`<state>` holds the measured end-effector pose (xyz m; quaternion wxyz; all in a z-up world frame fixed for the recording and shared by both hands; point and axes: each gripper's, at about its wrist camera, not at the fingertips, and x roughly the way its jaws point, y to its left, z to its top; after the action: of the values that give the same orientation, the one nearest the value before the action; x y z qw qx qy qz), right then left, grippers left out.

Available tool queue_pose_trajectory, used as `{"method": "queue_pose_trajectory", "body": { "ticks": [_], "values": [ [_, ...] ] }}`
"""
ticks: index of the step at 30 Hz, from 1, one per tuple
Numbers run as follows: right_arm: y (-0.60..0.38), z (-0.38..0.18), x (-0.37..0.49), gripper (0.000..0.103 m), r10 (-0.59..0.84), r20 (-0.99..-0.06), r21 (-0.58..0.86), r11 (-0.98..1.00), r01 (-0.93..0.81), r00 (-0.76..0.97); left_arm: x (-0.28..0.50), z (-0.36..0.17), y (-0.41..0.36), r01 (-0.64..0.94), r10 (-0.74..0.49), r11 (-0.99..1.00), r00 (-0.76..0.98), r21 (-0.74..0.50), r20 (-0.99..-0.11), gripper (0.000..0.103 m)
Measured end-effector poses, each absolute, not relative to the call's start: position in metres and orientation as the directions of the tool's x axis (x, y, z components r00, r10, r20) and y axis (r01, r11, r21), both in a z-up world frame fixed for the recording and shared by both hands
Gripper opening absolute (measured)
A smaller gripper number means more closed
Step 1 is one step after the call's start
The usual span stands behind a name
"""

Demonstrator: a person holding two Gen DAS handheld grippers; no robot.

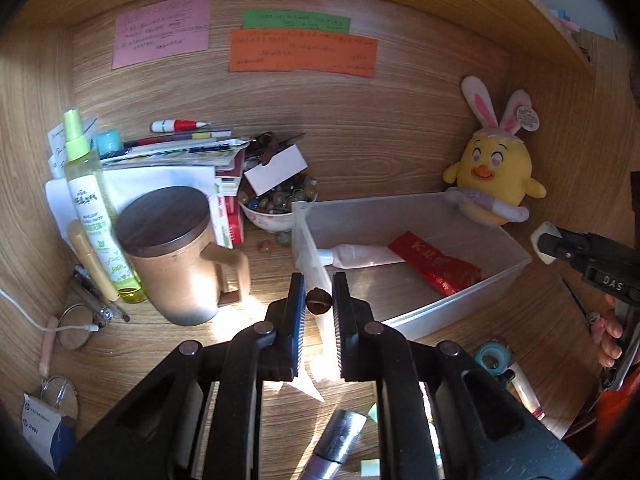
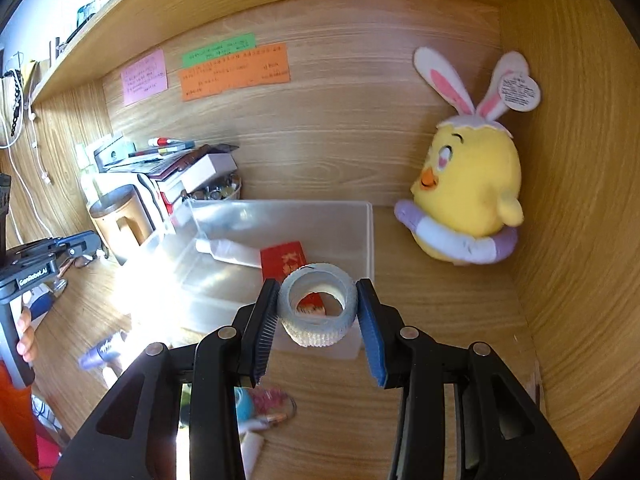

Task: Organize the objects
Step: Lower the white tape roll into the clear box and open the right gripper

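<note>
Over the clear bin (image 2: 370, 236) on the counter (image 1: 360, 148), both grippers were mid-carry, so I'd call this the drop-off step. Left gripper (image 1: 319, 301) had its jaws clamped on a small brown nut (image 1: 318, 301) by the bin's near-left corner; right gripper (image 2: 318, 308) had its jaws pressed on a white tape roll (image 2: 317, 304) at the near rim. Already in the bin: a white tube (image 1: 360, 257) and a red packet (image 1: 434, 262). Bowl (image 1: 266, 220) beside it held marbles. Next probably means easing each over the rim before letting go.

Small brown walnut-like nut (image 1: 318, 301) pinched at the clear bin's (image 1: 460, 304) near corner; white tape roll (image 2: 317, 304) held upright over its front rim.
</note>
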<state>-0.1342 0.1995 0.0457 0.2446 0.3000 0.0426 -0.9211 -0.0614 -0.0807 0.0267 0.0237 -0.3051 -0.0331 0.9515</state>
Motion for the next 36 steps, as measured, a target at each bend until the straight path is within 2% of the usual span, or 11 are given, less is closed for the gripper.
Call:
{"method": "queue_pose_trajectory", "body": {
  "ticks": [9, 20, 26, 36],
  "values": [
    [0.174, 0.04, -0.155, 0.036, -0.449, -0.58, 0.092, -0.865, 0.493, -0.68, -0.081, 0.02, -0.064, -0.066, 0.091, -0.996, -0.783, -0.063, -0.615, 0.012],
    [0.141, 0.022, -0.177, 0.036, -0.447, -0.639, 0.056, -0.838, 0.543, -0.625, -0.107, 0.006, -0.048, -0.101, 0.108, -0.994, -0.736, -0.049, -0.669, 0.012],
    [0.132, 0.009, -0.185, 0.036, -0.483, -0.668, 0.116, -0.819, 0.563, -0.565, -0.118, -0.001, -0.037, -0.107, 0.089, -0.994, -0.721, -0.017, -0.687, 0.012],
    [0.116, 0.001, -0.183, 0.036, -0.448, -0.686, 0.056, -0.819, 0.572, -0.574, -0.134, -0.007, -0.027, -0.132, 0.125, -0.99, -0.707, -0.044, -0.696, 0.012]
  ]
}}
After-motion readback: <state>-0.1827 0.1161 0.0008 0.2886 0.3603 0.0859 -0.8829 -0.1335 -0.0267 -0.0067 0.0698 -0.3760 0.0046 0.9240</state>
